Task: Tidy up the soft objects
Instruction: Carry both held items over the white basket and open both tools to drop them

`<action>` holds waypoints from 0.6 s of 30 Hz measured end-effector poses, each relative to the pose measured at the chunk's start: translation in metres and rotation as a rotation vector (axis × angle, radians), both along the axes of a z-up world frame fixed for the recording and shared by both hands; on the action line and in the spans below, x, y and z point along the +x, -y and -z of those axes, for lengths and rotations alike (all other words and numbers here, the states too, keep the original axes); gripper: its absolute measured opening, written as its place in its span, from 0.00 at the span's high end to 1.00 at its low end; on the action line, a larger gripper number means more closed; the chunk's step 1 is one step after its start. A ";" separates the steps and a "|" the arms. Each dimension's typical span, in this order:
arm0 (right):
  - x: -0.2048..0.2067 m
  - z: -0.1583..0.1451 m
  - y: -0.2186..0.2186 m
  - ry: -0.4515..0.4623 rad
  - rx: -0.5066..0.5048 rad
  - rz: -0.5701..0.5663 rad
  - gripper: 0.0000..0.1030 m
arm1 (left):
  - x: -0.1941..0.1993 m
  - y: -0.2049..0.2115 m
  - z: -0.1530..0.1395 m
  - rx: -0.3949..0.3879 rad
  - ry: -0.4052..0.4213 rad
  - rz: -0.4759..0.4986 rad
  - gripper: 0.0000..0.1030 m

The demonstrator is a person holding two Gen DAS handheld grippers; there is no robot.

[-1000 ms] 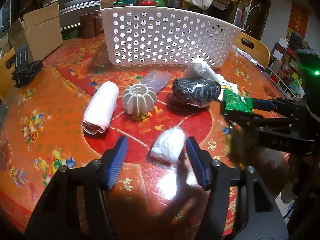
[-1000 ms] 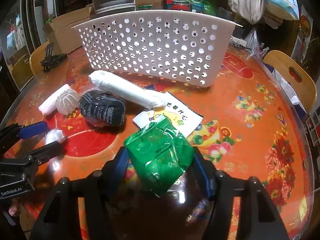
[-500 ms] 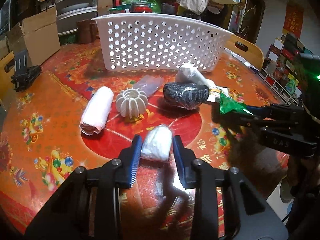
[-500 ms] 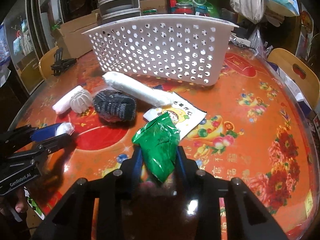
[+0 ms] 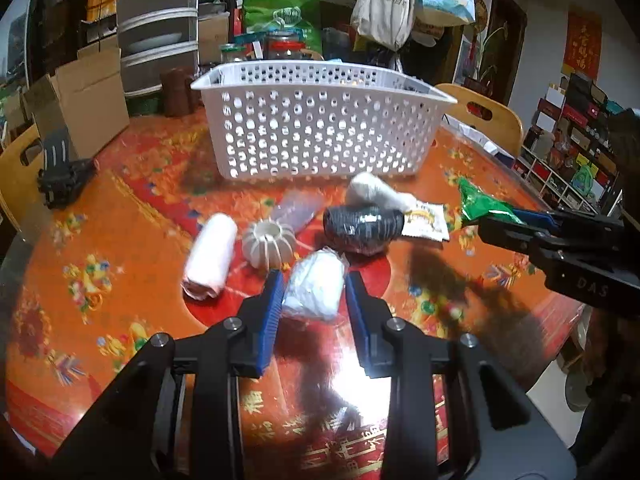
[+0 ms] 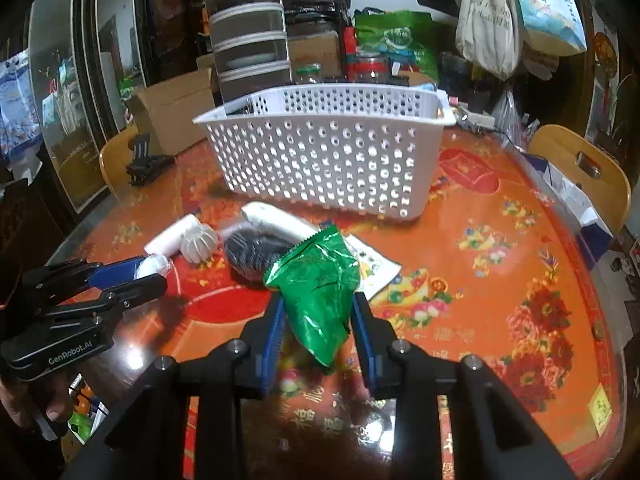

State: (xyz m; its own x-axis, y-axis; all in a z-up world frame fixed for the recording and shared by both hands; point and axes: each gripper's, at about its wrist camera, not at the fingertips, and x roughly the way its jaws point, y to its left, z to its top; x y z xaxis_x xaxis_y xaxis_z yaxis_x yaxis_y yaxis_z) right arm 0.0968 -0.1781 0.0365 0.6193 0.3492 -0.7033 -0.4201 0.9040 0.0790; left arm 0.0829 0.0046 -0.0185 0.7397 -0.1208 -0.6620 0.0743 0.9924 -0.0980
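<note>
**Both loads gripped; basket lay ahead of both sets of jaws**

My left gripper [image 5: 314, 294] was pinching a small white wrapped bundle [image 5: 316, 290]. The blue pads pressed its two flanks, and its long axis ran forward along the fingers, tilted slightly to the right. The bundle appeared clear of the table [image 5: 120, 220], though I judged this from its shadow only.

Beyond the left jaws, from left to right, lay a white rolled cloth [image 5: 210, 254], a ribbed white ball [image 5: 269, 245], a dark knitted roll [image 5: 362, 226] and a printed sachet [image 5: 425, 220]. Behind those stood the white perforated basket [image 5: 320, 132], straight ahead of the left jaws and above them in the left view, with its long wall turned across my line of approach.

My right gripper [image 6: 318, 318] was pinching a green foil packet [image 6: 320, 284]. The pads gripped its lower half, and the packet stood up out of the jaws with its long axis forward and its crimped top edge leaning left. In the right view the basket [image 6: 332, 160] again lay ahead, centred on the jaws, with the long white roll [image 6: 276, 220] between.

Judgement: neither gripper was clearly nearer the basket. The coming move required a forward carry that cleared the near wall before release. The loose items in front of it lay under both paths.
</note>
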 end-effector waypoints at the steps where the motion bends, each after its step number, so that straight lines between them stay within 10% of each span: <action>1: 0.000 -0.004 0.001 0.007 0.007 -0.001 0.69 | 0.001 -0.001 -0.003 0.001 0.005 -0.001 0.71; 18: 0.035 -0.065 -0.006 0.110 0.045 -0.011 0.69 | 0.058 -0.022 -0.092 -0.012 0.097 -0.009 0.71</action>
